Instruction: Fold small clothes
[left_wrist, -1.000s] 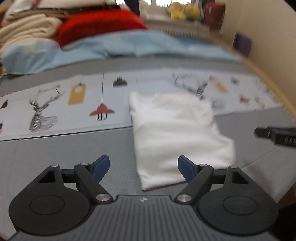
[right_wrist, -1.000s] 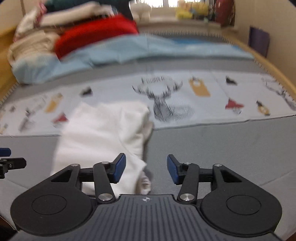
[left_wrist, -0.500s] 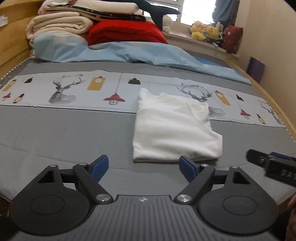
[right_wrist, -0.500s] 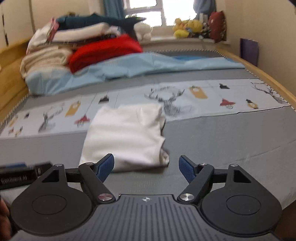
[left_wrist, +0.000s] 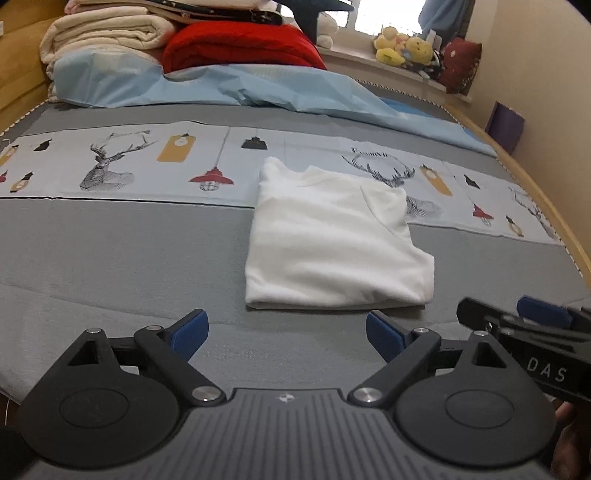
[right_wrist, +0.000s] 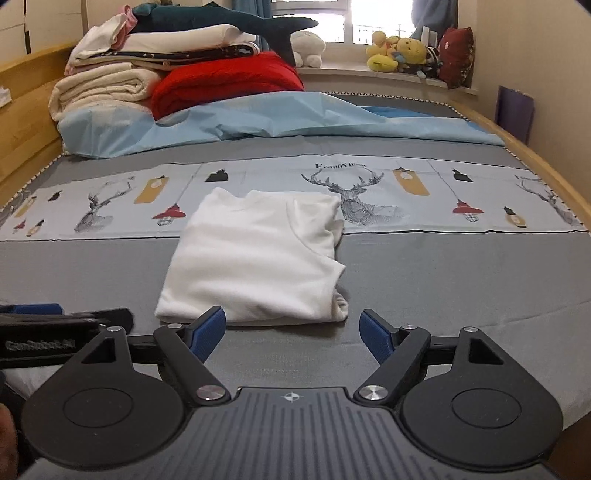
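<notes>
As both tools drew back, the left gripper (left_wrist: 284, 332) and right gripper (right_wrist: 291, 328) hung wide and empty; the white shirt (right_wrist: 255, 258) lay folded on the grey bed (right_wrist: 443, 280) — fold looked finished.

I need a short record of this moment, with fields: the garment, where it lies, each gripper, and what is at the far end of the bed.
garment: white shirt, folded into a compact rectangle, lying flat
surface: grey bedspread with a printed deer and lamp band; the shirt lies across the edge of the band
left gripper: open, holds nothing, short of the shirt's near edge
right gripper: open, holds nothing, just before the near edge
far end: red blanket, cream blankets, light blue sheet, plush toys on the windowsill
</notes>
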